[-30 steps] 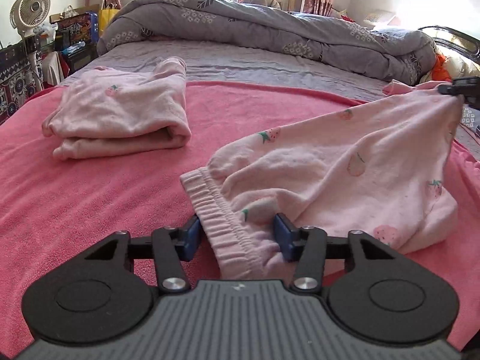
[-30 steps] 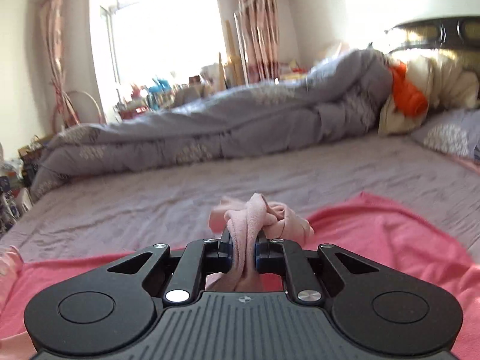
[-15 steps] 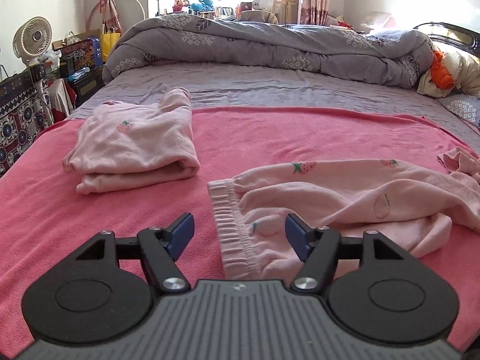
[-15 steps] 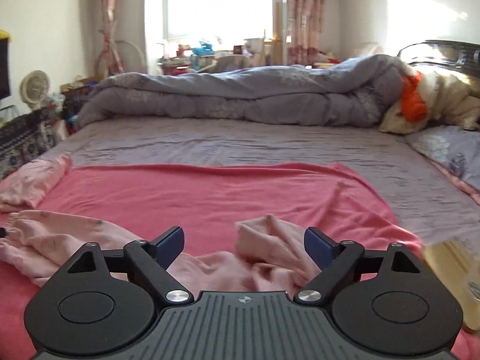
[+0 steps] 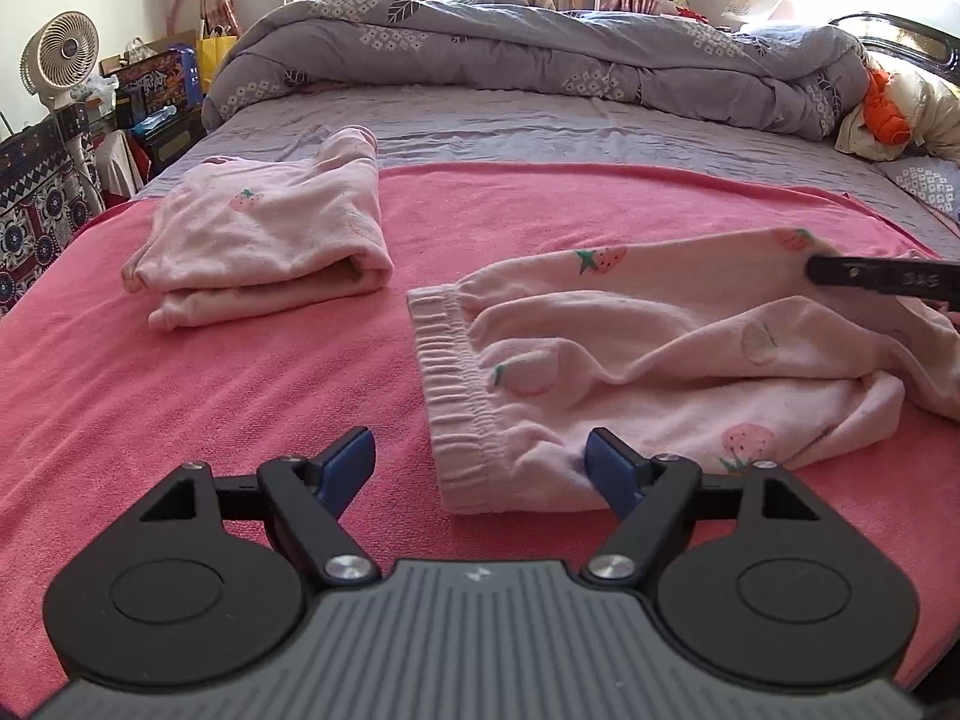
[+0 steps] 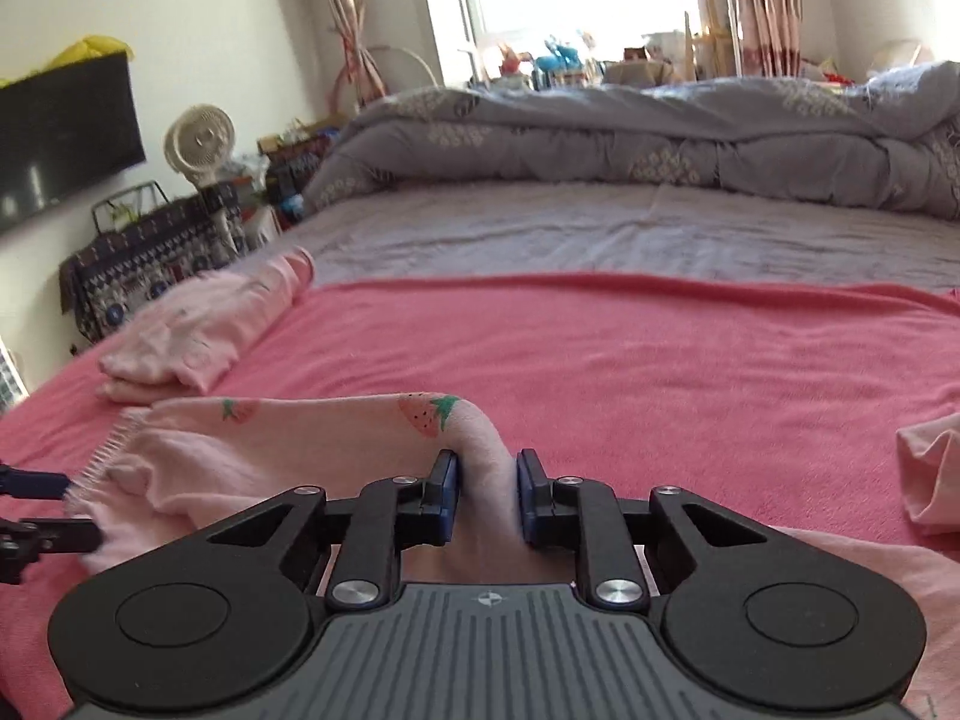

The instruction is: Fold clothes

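On the pink blanket [image 5: 252,396] spread over the bed lie the pink strawberry-print trousers [image 5: 660,372], waistband toward the left gripper [image 5: 480,468], legs trailing right. They look light, soft and limp, so any lifted part will probably sag; the ribbed waistband and leg hems seem the firmest places to pinch. The left gripper's jaws have just been opening and stand released, one pad resting against the waist corner. The right gripper [image 6: 487,495] has just closed and is clenched on a fold of the trousers. Only the left view shows the whole garment and the folded pink top [image 5: 264,246]; the right view alone shows the pinch.
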### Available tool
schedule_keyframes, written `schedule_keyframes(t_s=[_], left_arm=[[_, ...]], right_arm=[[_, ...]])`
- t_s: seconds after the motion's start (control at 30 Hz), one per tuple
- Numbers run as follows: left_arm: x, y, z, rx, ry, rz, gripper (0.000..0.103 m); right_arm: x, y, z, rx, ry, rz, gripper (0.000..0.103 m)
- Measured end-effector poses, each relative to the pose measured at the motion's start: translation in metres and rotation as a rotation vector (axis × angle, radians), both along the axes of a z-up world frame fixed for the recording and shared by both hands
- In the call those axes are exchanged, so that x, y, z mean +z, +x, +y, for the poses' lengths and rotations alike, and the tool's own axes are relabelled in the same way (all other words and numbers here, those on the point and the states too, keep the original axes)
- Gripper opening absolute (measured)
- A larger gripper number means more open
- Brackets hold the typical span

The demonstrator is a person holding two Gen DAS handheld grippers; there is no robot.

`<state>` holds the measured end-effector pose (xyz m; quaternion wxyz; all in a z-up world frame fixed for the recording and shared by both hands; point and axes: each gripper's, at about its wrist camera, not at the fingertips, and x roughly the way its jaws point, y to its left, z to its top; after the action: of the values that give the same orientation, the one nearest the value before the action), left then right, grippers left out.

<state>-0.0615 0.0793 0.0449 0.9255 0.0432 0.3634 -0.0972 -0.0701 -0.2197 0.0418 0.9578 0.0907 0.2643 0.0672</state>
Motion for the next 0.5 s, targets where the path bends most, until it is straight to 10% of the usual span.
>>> schedule_keyframes(t_s=[0.3, 0.43, 0.5], left_arm=[[0.012, -0.001, 0.0, 0.031, 0.014, -0.041, 0.081], [0.01, -0.003, -0.003, 0.025, -0.017, -0.02, 0.082], [0.006, -0.005, -0.008, 0.0, -0.04, -0.005, 0.085]], right_arm=[[0.048, -0.113, 0.002, 0.305, 0.045, -0.08, 0.017], [0.036, -0.104, -0.004, 0.116, -0.034, -0.078, 0.068], [0.029, -0.081, -0.006, 0.028, -0.065, -0.083, 0.07]])
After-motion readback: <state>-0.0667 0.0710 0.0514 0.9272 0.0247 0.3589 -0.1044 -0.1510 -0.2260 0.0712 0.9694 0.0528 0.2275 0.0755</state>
